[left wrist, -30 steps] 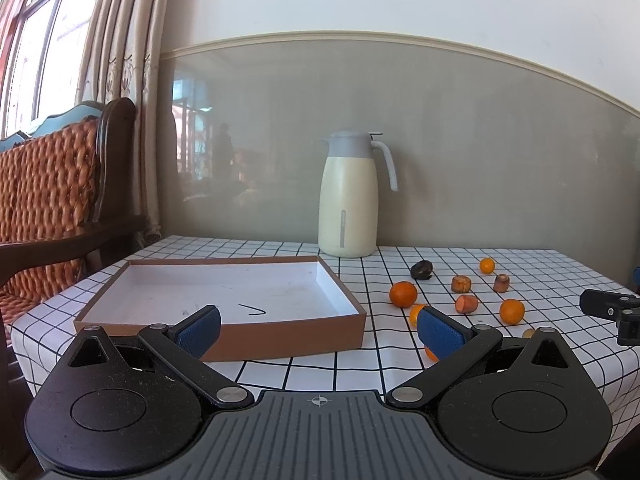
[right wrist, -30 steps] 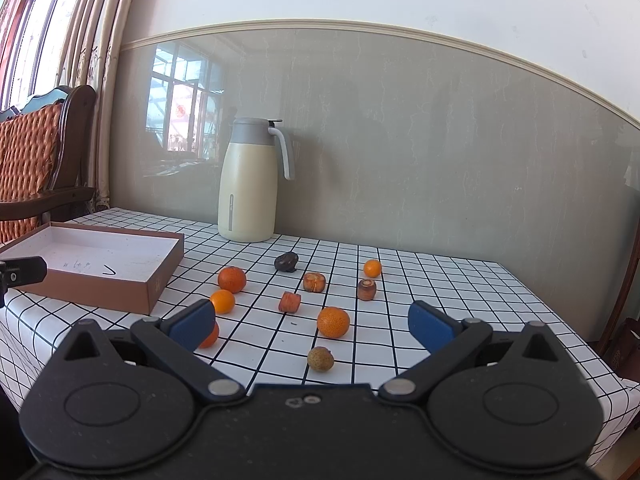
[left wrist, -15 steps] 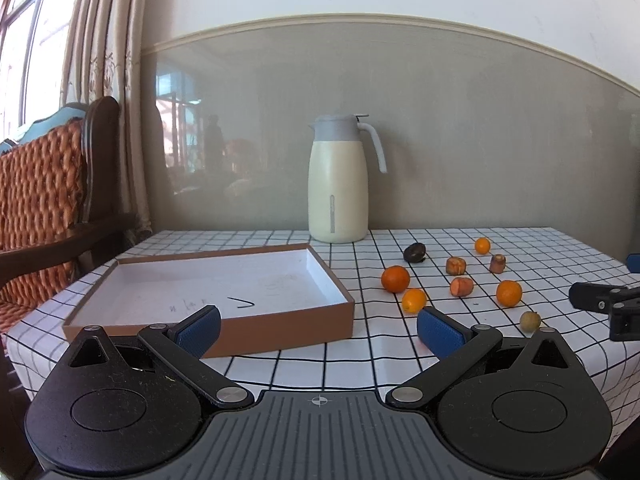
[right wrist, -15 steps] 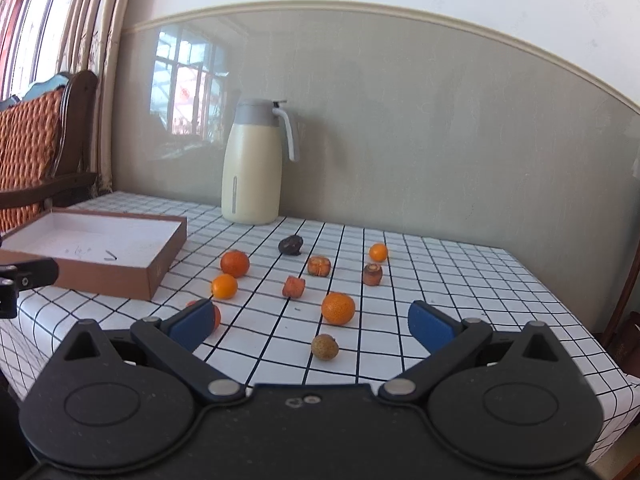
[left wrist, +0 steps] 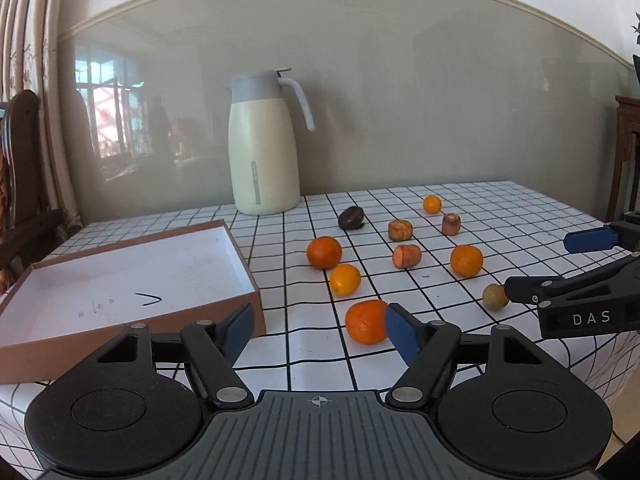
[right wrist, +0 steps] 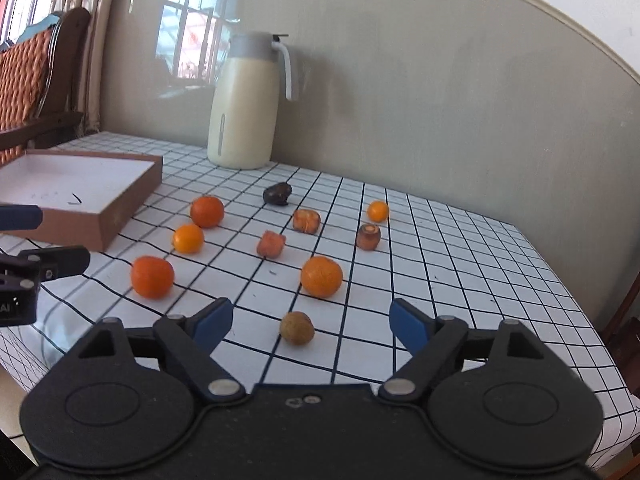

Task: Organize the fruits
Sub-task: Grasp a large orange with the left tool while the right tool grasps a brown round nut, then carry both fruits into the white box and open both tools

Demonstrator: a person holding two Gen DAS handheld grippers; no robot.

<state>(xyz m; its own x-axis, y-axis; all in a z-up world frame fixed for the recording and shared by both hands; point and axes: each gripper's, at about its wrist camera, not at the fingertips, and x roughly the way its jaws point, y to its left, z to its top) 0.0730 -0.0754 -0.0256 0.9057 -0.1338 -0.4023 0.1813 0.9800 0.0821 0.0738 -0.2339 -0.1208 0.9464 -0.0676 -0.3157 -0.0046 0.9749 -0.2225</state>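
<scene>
Both grippers are hanging over the near edge of the checked tablecloth (right wrist: pixel 460 248), jaws apart w/ nothing gripped, and both have just been closing in a bit. Left gripper (left wrist: pixel 320 322) is sitting approx. halfway open; the nearest orange (left wrist: pixel 366 322) is lying on the cloth just ahead, its right side hidden behind the right blue pad, not pinched. Right gripper (right wrist: pixel 310 322) is standing wider, w/ the small brown fruit (right wrist: pixel 297 328) lying on the cloth ahead, between the pad tips in the view but untouched.

Rest of the fruit is lying scattered mid-table: big orange (right wrist: pixel 321 276) just beyond the brown one, two more oranges toward the box, a tiny one (right wrist: pixel 378 211) far back, three reddish-brown chunks around the middle and a dark fruit (right wrist: pixel 277 193) nearest the cream jug (right wrist: pixel 244 108). Cardboard box (left wrist: pixel 248 264) is sitting at the left w/ no fruit in it, only pen marks.
</scene>
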